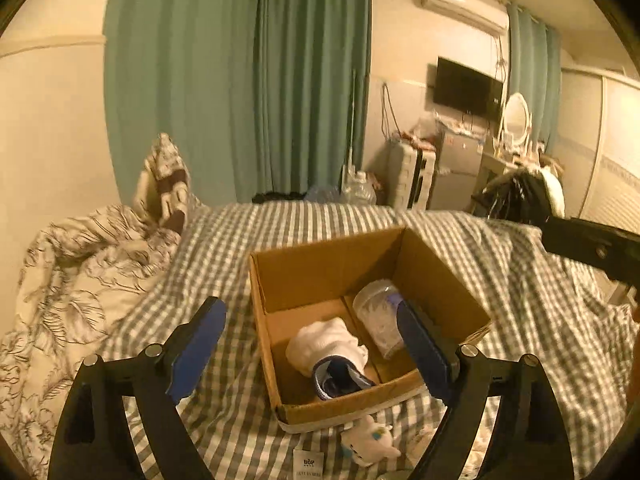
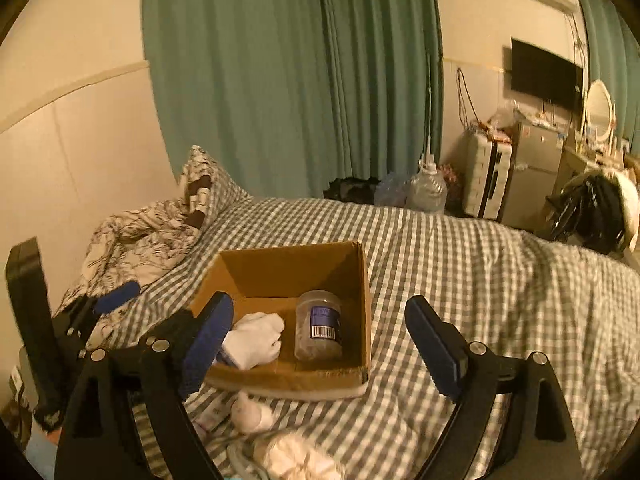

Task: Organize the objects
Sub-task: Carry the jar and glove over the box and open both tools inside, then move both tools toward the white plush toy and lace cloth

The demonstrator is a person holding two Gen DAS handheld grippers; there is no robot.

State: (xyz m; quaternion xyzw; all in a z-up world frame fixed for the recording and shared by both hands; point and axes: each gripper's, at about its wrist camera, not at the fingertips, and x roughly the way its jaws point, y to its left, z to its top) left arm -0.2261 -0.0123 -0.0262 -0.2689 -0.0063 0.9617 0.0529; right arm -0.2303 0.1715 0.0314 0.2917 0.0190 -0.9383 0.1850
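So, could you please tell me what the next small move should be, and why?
Probably lower the left tool to the small white plush toy on the checked bedcover: both tools are open and empty, and it lies just outside the cardboard box.

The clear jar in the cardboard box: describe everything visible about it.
The jar looks like clear plastic with a clear lid and pale, indistinct contents. A dark blue label with a white barcode faces the right wrist view. It stands tilted in the right-hand part of the open cardboard box, near the right wall. No fingers touch it.

Green curtains [image 1: 240, 80], wall television [image 1: 466, 86], air conditioner [image 1: 460, 2] and suitcase [image 1: 412, 176] surround the bed.
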